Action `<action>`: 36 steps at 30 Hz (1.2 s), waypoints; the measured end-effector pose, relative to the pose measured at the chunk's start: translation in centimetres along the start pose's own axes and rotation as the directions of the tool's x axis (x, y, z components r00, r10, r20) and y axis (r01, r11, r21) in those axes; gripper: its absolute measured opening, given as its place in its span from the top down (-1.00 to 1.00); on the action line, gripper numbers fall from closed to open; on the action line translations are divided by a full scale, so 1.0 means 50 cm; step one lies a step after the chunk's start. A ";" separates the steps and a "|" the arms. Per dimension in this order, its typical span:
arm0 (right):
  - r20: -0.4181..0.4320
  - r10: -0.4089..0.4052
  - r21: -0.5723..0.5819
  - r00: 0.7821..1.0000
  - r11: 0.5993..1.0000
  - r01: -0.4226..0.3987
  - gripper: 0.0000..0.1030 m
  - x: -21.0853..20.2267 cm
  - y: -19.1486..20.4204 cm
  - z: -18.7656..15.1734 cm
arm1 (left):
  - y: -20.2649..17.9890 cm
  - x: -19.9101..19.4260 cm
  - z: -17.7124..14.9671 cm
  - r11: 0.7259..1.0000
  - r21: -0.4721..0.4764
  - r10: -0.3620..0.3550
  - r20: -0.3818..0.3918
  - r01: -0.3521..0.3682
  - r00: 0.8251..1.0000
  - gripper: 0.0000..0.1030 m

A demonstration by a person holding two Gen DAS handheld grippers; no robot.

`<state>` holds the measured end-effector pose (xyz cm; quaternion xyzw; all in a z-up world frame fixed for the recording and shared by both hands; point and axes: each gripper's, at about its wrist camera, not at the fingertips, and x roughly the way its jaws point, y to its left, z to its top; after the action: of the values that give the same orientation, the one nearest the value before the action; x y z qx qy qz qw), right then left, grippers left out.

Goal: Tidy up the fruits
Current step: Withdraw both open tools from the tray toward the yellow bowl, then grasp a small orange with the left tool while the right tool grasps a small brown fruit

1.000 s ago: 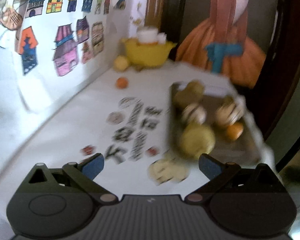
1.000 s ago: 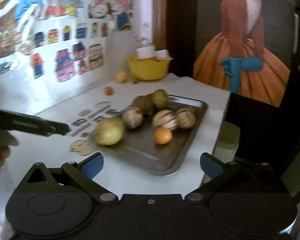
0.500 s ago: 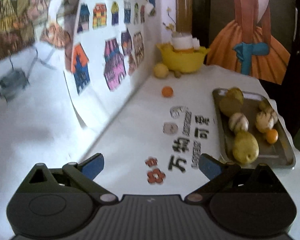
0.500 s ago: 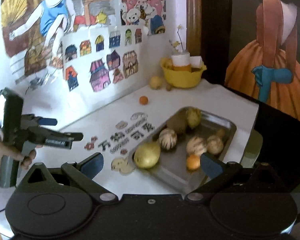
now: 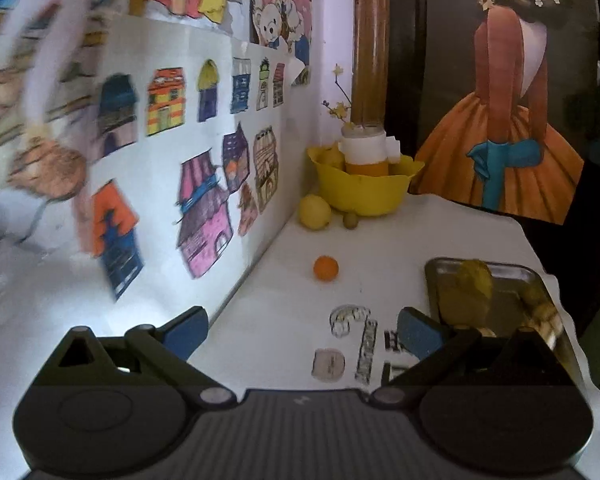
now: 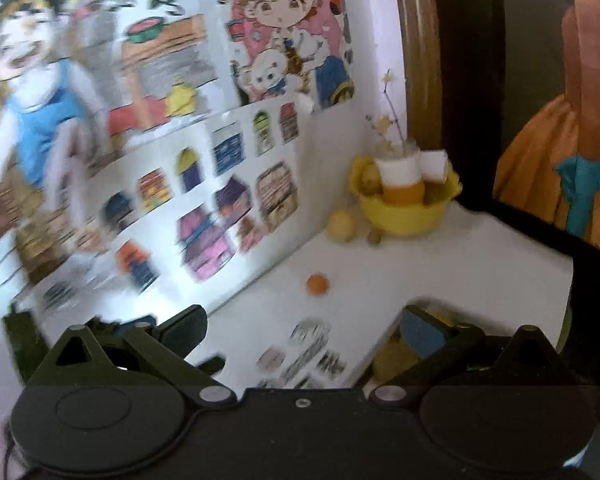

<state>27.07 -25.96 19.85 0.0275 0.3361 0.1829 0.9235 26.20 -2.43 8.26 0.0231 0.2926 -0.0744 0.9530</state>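
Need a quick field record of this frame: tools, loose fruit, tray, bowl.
left tool: open, empty, above the table
right tool: open, empty
loose fruit: small orange alone on the white table; lemon beside the bowl
tray: metal, at right, holds several fruits, partly hidden
bowl: yellow, in the far corner, holds a jar

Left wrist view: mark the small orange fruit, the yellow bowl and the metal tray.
small orange fruit [image 5: 326, 268], left wrist view, centre of its skin.
yellow bowl [image 5: 364, 194], left wrist view, front outer wall.
metal tray [image 5: 512, 274], left wrist view, bare far corner.
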 end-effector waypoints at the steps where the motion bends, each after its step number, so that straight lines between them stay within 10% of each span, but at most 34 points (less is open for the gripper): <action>1: -0.003 0.000 -0.002 1.000 1.000 0.000 -0.99 0.025 -0.007 0.015 | -0.001 0.019 0.006 1.000 0.007 -0.002 0.005 0.001 1.000 -0.99; 16: -0.110 0.020 0.009 0.994 1.000 -0.019 -0.98 0.426 -0.121 0.104 | -0.008 0.291 0.024 0.998 -0.015 -0.058 -0.031 0.058 0.998 -0.96; 36: -0.140 0.006 0.083 0.990 0.997 0.006 -0.40 0.693 -0.207 0.094 | -0.023 0.462 0.013 0.987 -0.131 -0.102 -0.107 0.088 0.989 -0.06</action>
<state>57.82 -22.93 0.52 0.0529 0.4072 0.1702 0.8958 45.27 -6.59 -4.17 -0.0470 0.3511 -0.0997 0.9298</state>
